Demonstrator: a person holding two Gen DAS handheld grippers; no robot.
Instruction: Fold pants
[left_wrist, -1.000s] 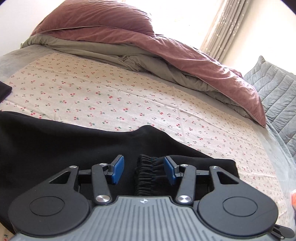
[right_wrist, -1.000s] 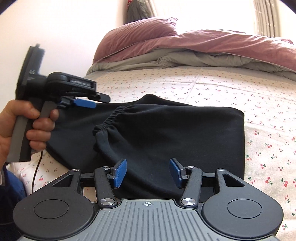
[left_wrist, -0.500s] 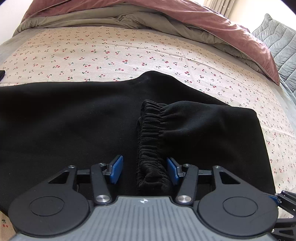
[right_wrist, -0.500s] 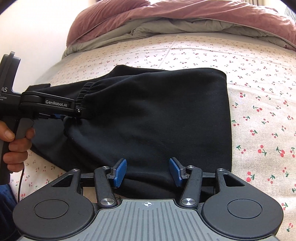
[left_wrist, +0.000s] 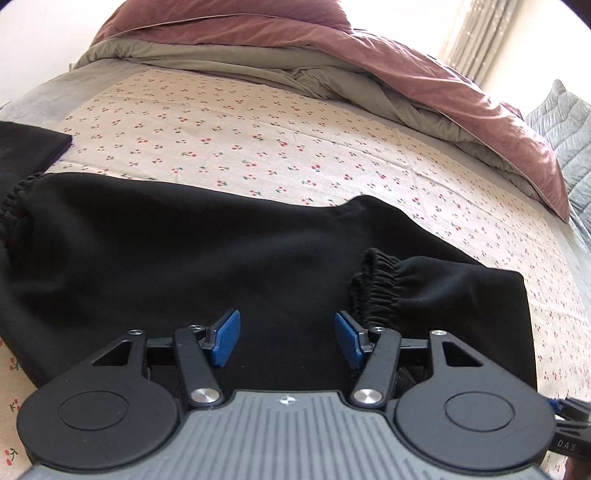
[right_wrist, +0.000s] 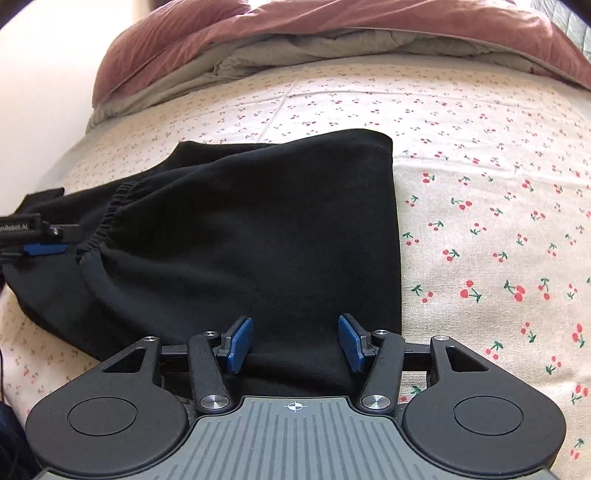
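I observe a bed covered by a cream sheet (left_wrist: 258, 122) printed with small red cherries, lying over a grey underlayer visible along its left edge. At the far end a mauve duvet (left_wrist: 388, 59) with a grey-green underside is bunched up, and a grey quilted cushion (left_wrist: 565, 122) sits at the right. A pale curtain (left_wrist: 476, 37) hangs at upper right with strong daylight behind it, and a plain light wall (right_wrist: 40, 74) borders the bed on the left.
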